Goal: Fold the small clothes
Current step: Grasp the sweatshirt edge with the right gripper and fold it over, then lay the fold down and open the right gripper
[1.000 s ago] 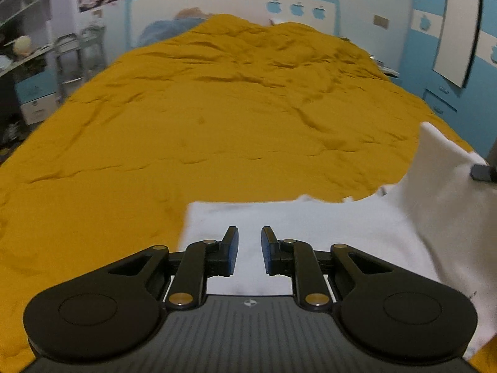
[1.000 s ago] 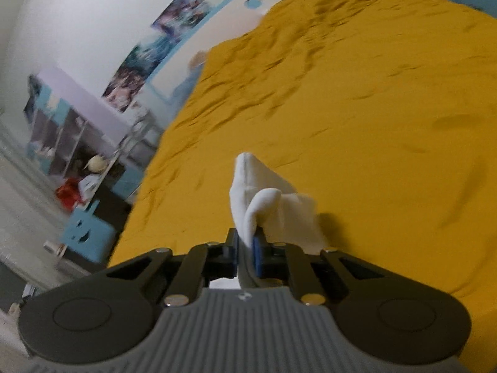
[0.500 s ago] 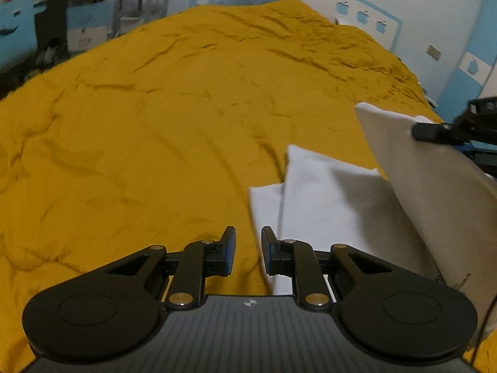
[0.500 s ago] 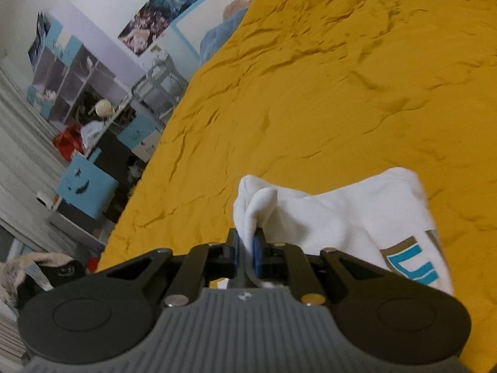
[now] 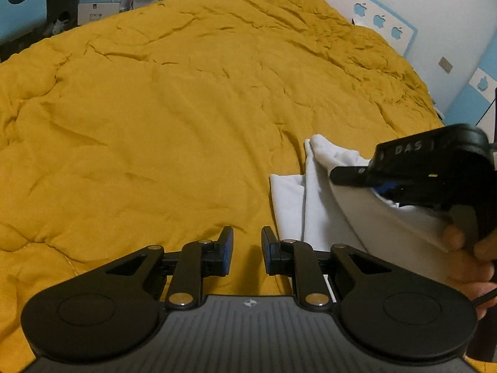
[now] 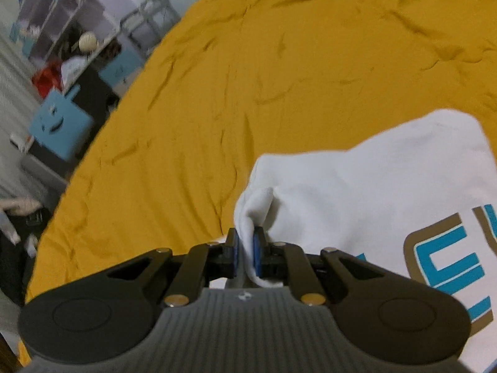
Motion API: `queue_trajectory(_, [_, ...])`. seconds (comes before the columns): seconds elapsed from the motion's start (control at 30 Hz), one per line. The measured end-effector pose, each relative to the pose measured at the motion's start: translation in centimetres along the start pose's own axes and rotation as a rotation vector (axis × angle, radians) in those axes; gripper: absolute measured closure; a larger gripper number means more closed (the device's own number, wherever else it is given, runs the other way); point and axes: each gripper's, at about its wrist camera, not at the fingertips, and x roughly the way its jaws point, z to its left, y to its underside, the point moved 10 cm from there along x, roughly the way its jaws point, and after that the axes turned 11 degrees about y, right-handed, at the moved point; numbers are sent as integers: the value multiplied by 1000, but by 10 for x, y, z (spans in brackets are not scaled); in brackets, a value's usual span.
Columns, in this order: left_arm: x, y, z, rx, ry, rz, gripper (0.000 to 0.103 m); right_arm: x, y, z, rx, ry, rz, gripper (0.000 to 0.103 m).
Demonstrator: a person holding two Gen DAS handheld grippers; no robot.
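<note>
White garment [image 6: 366, 192], small cotton-looking top, soft matte knit, lies on the mustard-yellow bedspread [image 6: 279, 62] at the near right side of the bed. Printed lettering [image 6: 447, 264] on it, blocky teal characters with a tan-brown outline, only partly in frame. One edge is bunched into a rounded fold and pinched between the blue pads of the right gripper [image 6: 245, 248]; jaws closed tight on that fabric, cloth bulging above and below the pads.

In the left wrist view the same garment [image 5: 313, 192] shows as two layers: a flat lower panel with a straight vertical crease and squared corner on the bedspread [image 5: 155, 118], and an upper flap lifted up at a slant by the right gripper [image 5: 338, 175], its peak crumpled. Underside of the flap looks greyer, in shadow. A hand [image 5: 469, 255] wraps the black handle of that gripper at the right edge.

Left gripper [image 5: 247, 250] hangs over bare bedspread just left of the garment's lower edge, jaws parted by a narrow gap, nothing between the blue-faced pads, not touching cloth.

Bedspread is quilted, puffy, wrinkled all over. Gripper bodies are black plastic, rounded lobes, ribbed grey base, brass-coloured pivot screws.
</note>
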Motion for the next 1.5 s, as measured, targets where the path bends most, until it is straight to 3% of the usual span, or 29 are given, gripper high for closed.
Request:
queue_trajectory(0.1, [-4, -2, -2, 20, -22, 10, 82, 0, -1, 3, -27, 11, 10, 93])
queue_trajectory(0.3, [-27, -2, -12, 28, -58, 9, 82, -59, 2, 19, -117, -45, -43, 92])
queue_trajectory(0.53, [-65, 11, -33, -9, 27, -12, 79, -159, 27, 13, -171, -200, -161, 89])
queue_trajectory(0.67, [-81, 25, -40, -57, 98, -24, 69, -190, 50, -32, -196, -117, -223, 84])
queue_trajectory(0.8, [-87, 44, -41, -154, 191, -34, 51, -196, 86, -87, -191, -18, -218, 80])
queue_trajectory(1.0, [-69, 81, -39, -364, 310, 21, 42, -191, 149, -159, -188, 115, -167, 72])
queue_trajectory(1.1, [-50, 89, -32, -444, 320, 54, 41, -188, 170, -173, -185, 115, -141, 70])
queue_trajectory(1.23, [-31, 77, -28, -497, 351, 19, 41, -184, 182, -181, -178, 124, -120, 67])
queue_trajectory(1.33, [-20, 66, -24, -484, 338, 15, 67, -176, 184, -177, -183, 131, -112, 64])
queue_trajectory(1.37, [-20, 63, -24, -483, 345, 8, 80, -174, 184, -174, -187, 129, -112, 62])
queue_trajectory(1.43, [-26, 55, -29, -462, 359, -26, 85, -168, 186, -168, -204, 130, -102, 60])
queue_trajectory(1.5, [-42, 41, -45, -379, 385, -75, 89, -161, 186, -165, -217, 148, -100, 60])
